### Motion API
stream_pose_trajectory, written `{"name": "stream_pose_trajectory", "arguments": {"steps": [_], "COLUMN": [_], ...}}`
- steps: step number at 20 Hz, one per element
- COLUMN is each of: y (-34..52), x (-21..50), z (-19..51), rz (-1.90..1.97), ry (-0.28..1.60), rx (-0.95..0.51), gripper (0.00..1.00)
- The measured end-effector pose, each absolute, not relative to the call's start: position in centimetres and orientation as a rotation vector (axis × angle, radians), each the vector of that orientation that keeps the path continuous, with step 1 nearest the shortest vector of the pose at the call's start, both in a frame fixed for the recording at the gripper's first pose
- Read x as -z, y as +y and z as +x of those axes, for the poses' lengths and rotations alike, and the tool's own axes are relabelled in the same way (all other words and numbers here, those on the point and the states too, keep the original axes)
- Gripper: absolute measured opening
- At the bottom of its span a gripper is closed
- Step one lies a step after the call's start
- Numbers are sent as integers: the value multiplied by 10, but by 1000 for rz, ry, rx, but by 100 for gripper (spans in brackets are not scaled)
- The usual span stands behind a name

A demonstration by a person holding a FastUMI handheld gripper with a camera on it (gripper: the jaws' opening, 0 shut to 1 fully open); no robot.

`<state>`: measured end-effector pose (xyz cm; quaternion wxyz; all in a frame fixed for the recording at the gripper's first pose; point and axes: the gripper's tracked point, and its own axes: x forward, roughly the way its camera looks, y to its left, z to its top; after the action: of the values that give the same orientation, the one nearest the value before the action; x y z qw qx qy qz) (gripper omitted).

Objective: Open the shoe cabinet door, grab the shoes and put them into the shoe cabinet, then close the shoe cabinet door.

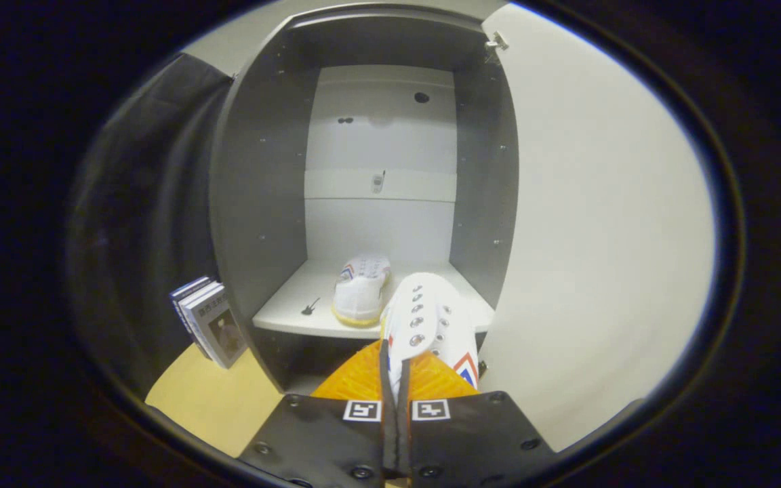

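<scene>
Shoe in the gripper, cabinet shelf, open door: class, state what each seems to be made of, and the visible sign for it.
Shoe in the gripper: probably white canvas, matte, with shiny metal-looking eyelets; both fingers press on it.
Cabinet shelf: likely laminated board, a smooth pale top and a flat, straight front edge.
Open door: apparently the same board, plain and matte; a metal hinge glints at its top.

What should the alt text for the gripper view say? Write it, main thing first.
The gripper is shut on a white shoe, holding it just in front of the open shoe cabinet. A second white shoe already sits on the cabinet's shelf beyond the fingers. The cabinet door stands open beside the held shoe, and some books lean against the cabinet's other side.
</scene>
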<state>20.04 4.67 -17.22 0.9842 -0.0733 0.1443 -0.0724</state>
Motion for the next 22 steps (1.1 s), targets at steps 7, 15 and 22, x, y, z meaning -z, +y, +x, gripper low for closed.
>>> {"name": "stream_pose_trajectory", "arguments": {"steps": [7, 15, 22], "y": [16, 9, 11], "x": [172, 197, 216], "z": [306, 395, 430], "rz": [-204, -216, -229], "ry": [360, 426, 489], "rx": [115, 52, 8], "gripper": [2, 2, 2]}}
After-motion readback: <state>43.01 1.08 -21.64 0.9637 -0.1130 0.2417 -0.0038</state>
